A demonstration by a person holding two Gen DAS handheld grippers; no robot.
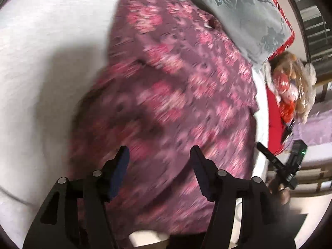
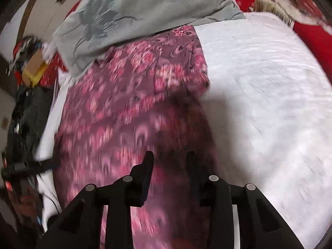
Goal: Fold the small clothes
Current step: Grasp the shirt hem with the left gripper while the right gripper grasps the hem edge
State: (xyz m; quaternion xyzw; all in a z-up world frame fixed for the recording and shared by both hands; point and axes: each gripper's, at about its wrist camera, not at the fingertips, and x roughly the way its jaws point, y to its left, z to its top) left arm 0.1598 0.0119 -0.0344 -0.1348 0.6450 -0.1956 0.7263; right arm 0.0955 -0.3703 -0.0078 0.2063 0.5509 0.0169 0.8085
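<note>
A purple garment with pink flower print (image 1: pixel 170 87) lies spread on a white bed cover (image 1: pixel 51 51). It also shows in the right wrist view (image 2: pixel 128 108), with a folded layer at its far end. My left gripper (image 1: pixel 159 153) hovers over the garment's near part, jaws open and empty. My right gripper (image 2: pixel 170 157) hovers over the garment's right side, jaws open and empty. The other gripper (image 1: pixel 286 164) shows at the bed's right edge in the left wrist view. Both views are motion-blurred.
A grey flowered pillow (image 1: pixel 244 12) lies at the garment's far end, also in the right wrist view (image 2: pixel 132 14). A doll (image 1: pixel 290 87) and red cloth (image 1: pixel 274 120) lie at the bed's right edge. White bed cover (image 2: pixel 269 103) extends to the right.
</note>
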